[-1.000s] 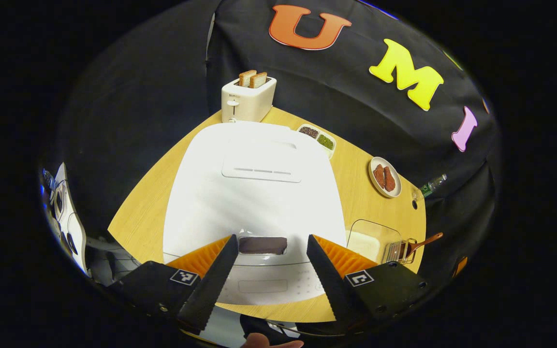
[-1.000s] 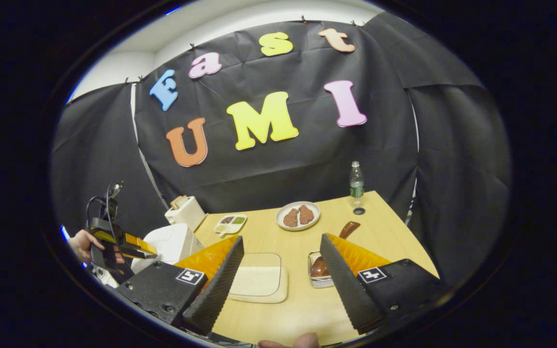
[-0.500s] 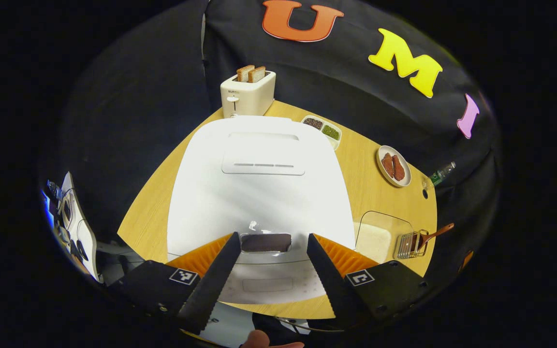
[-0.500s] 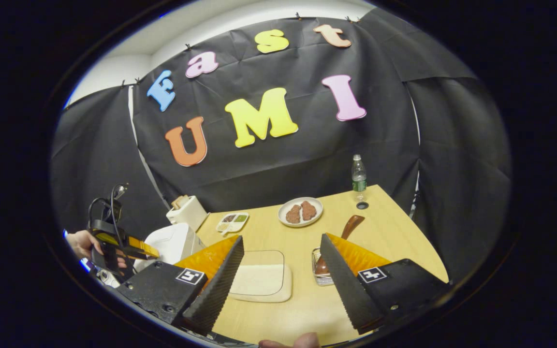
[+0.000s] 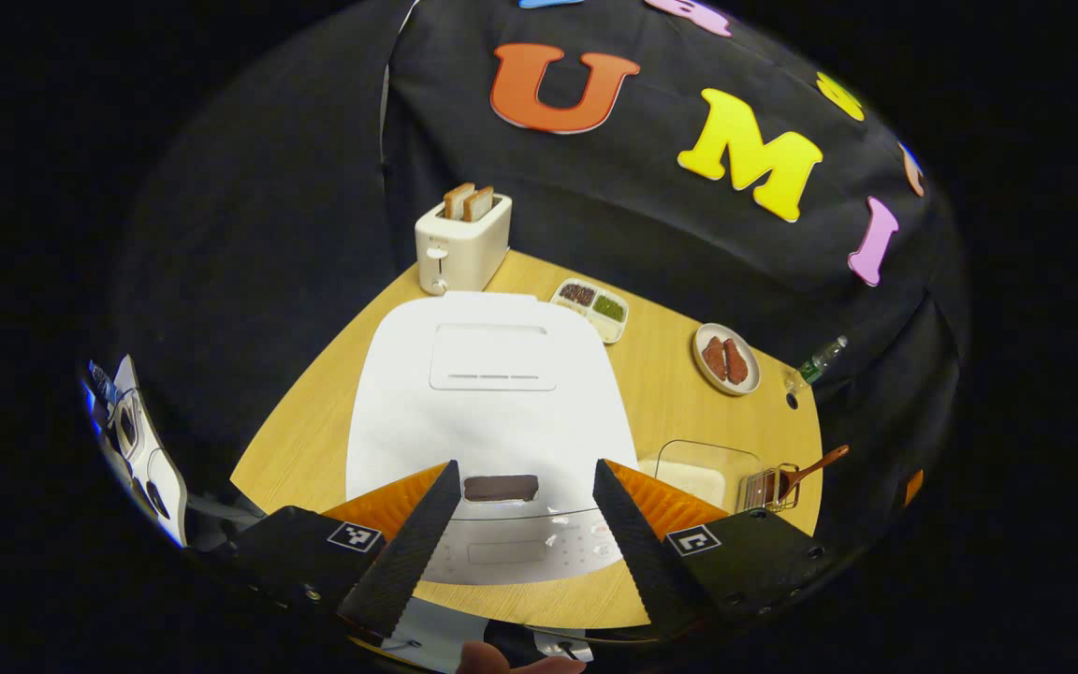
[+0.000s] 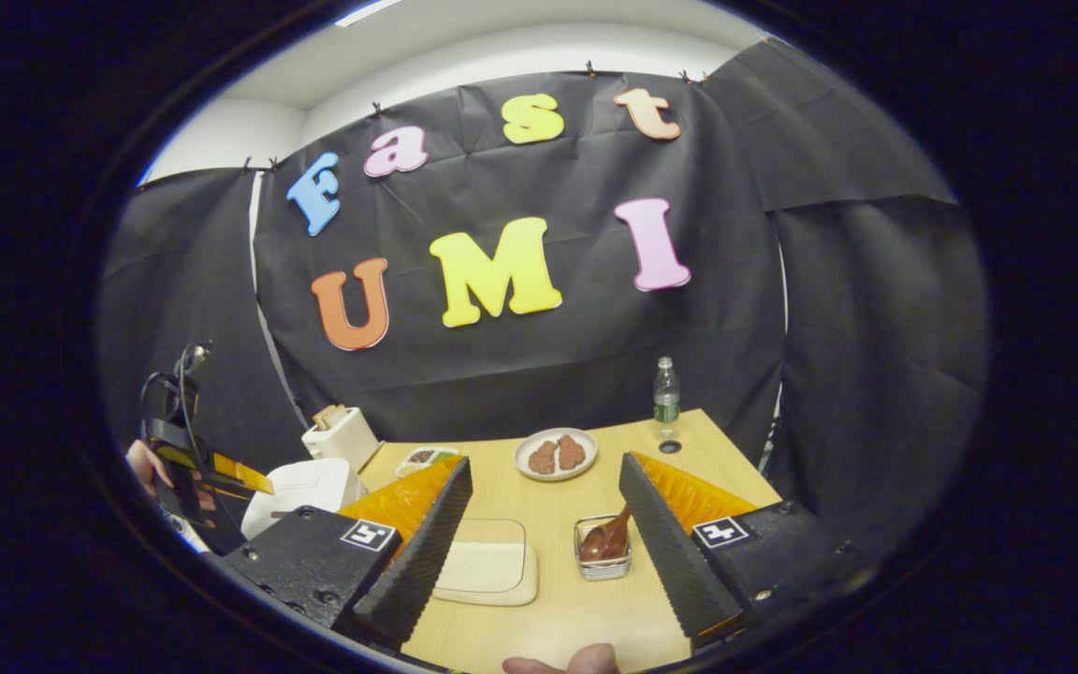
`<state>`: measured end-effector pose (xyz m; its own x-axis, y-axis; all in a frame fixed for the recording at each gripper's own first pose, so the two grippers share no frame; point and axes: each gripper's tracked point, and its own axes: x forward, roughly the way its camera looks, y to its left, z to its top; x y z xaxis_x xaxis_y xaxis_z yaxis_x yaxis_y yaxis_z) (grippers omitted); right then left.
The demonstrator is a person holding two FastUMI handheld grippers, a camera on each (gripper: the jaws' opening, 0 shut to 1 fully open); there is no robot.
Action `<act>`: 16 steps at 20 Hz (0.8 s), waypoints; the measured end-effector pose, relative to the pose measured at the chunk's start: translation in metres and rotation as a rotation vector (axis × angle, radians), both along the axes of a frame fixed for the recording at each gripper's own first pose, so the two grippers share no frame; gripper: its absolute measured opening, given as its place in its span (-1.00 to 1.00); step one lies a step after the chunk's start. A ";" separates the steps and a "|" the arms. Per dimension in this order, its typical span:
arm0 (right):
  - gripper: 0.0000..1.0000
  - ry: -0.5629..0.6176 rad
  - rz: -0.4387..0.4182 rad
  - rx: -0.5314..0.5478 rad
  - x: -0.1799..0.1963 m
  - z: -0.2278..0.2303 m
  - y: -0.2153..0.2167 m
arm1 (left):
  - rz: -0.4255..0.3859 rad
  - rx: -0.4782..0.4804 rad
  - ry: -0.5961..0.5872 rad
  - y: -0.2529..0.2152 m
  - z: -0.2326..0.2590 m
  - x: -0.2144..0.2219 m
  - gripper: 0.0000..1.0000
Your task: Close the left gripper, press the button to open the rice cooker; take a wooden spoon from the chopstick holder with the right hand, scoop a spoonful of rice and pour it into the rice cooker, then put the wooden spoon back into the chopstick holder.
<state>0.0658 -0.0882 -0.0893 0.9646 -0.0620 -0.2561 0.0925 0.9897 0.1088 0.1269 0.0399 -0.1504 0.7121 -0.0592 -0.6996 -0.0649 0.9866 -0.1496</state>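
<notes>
A white rice cooker stands on the table with its lid down and a dark button at its front edge. My left gripper hovers above that front edge, open, with the button seen between its fingers. To the right, a clear box of rice lies beside a wire chopstick holder with a wooden spoon in it. My right gripper is open and holds nothing. It hangs well back from the rice box, the holder and the spoon. The left gripper also appears over the cooker.
A toaster with two bread slices stands behind the cooker. Along the back of the wooden table are a divided dish of beans, a plate of meat pieces and a water bottle. Black cloth walls the booth.
Both grippers have drawn back from the table, so the cooker, rice box and holder look smaller. Both sets of jaws stayed open. The cooker's lid stayed down.
</notes>
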 end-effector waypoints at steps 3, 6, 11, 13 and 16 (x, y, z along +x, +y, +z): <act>0.93 -0.073 -0.012 -0.030 -0.009 0.031 0.009 | -0.075 0.035 -0.179 -0.017 0.057 -0.011 0.89; 0.98 -0.151 0.007 -0.069 -0.022 0.062 0.025 | -0.139 0.071 -0.343 -0.032 0.103 -0.033 0.89; 0.93 -0.244 0.035 -0.115 -0.047 0.096 0.056 | -0.206 0.092 -0.592 -0.062 0.153 -0.073 0.88; 0.95 -0.253 0.040 -0.124 -0.057 0.098 0.066 | -0.231 0.098 -0.686 -0.069 0.169 -0.089 0.88; 0.98 -0.268 0.036 -0.137 -0.070 0.101 0.077 | -0.248 0.129 -0.776 -0.071 0.176 -0.116 0.88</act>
<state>-0.0042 -0.0109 0.0116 0.9989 -0.0429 0.0163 0.0431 0.9990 -0.0105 0.0113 -0.0314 0.0254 0.9726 -0.2312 -0.0257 0.2323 0.9712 0.0531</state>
